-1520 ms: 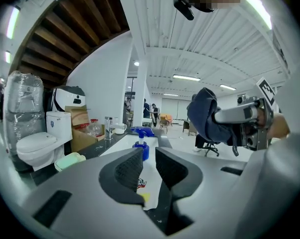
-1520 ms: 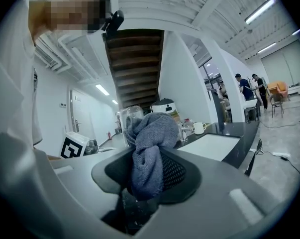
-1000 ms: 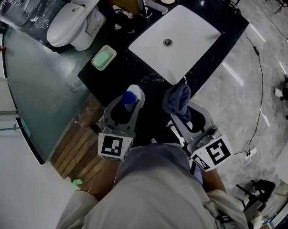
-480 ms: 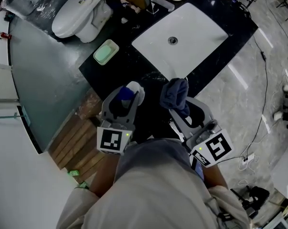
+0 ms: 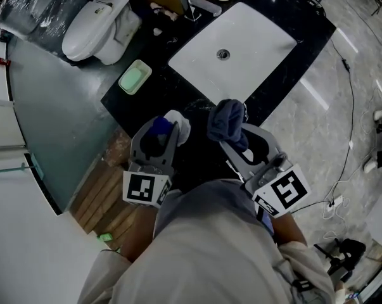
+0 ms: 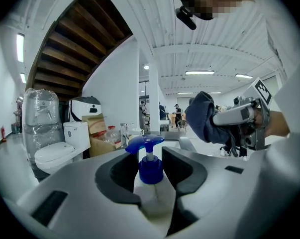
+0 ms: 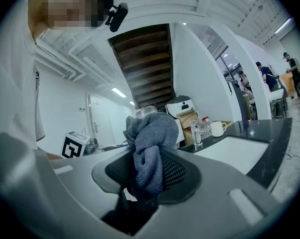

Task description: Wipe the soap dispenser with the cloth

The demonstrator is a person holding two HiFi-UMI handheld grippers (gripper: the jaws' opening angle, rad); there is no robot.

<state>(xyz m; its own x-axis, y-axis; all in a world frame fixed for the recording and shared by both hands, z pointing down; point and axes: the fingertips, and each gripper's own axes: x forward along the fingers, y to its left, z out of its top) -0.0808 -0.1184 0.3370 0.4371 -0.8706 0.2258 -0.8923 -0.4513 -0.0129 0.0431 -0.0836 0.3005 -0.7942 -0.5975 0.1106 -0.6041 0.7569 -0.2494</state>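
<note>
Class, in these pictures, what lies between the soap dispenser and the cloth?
Nothing. In the head view the soap dispenser and the cloth are apart, and only bare dark counter shows in the gap.

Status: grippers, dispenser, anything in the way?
Left gripper shut on soap dispenser, held upright. Right gripper shut on cloth, bunched, apart from the dispenser. Nothing between them.

Head view overhead; gripper views close, facing sink (image 5: pixel 254 37).

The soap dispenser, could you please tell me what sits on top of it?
A blue pump head tops the white soap dispenser; the left claw covers its lower body.
</note>
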